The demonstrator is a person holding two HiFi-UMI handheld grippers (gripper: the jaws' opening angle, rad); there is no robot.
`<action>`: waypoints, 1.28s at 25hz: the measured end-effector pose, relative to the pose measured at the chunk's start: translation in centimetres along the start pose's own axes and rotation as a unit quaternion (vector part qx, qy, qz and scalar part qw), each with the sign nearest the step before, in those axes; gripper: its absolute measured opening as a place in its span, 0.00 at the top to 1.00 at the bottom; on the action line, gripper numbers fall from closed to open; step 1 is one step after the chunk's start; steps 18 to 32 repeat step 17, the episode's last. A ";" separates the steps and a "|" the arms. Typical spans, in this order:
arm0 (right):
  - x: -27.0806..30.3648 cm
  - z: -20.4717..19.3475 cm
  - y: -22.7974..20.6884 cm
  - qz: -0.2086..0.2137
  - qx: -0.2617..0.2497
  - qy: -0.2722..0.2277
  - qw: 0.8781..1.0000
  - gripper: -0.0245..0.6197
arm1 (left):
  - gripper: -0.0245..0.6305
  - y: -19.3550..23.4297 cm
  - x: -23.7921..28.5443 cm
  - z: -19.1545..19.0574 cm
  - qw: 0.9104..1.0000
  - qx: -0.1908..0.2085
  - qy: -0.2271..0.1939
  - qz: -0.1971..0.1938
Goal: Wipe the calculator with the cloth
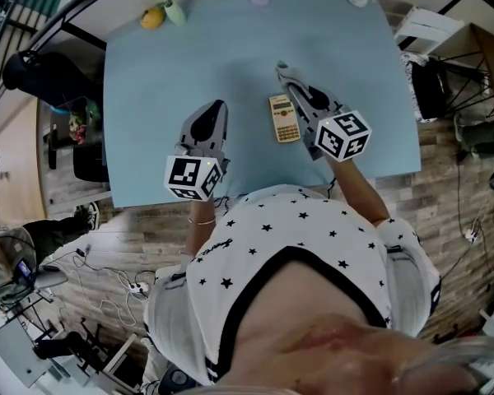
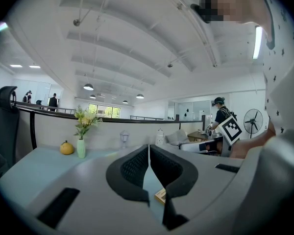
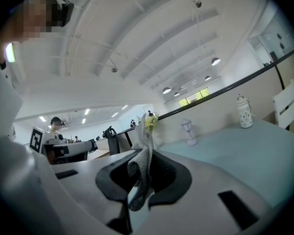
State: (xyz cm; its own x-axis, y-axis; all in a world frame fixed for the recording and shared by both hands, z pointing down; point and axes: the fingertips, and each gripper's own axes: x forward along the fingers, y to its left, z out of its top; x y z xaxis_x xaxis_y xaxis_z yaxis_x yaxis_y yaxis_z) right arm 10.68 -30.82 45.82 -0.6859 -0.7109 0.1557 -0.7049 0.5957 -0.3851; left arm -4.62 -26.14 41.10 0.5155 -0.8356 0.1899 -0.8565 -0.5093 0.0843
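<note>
I see the calculator [image 1: 285, 118] lying flat on the blue table [image 1: 148, 89]. My right gripper [image 3: 146, 153] lies just right of the calculator, jaws clamped on the grey cloth [image 3: 139, 173]. My left gripper [image 2: 149, 148] sits left of the calculator, jaws pressed together with nothing between them.

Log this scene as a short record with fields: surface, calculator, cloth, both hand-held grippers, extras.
surface: light blue table
calculator: flat on the table, between the two grippers, uncovered
cloth: grey, pinched upright in the right gripper
left hand-held gripper: jaws together, empty, left of the calculator
right hand-held gripper: shut on the cloth, just right of the calculator
extras: vase of flowers at the far edge
</note>
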 end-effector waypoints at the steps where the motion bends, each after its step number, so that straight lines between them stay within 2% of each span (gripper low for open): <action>1: 0.0 0.0 0.0 0.000 0.001 0.000 1.000 0.90 | 0.91 0.0 0.0 0.0 1.000 0.000 0.000 0.000; 32: 0.1 0.1 0.3 0.005 0.003 -0.005 1.000 0.90 | 0.91 0.2 -0.3 -0.3 1.000 -0.002 0.000 0.002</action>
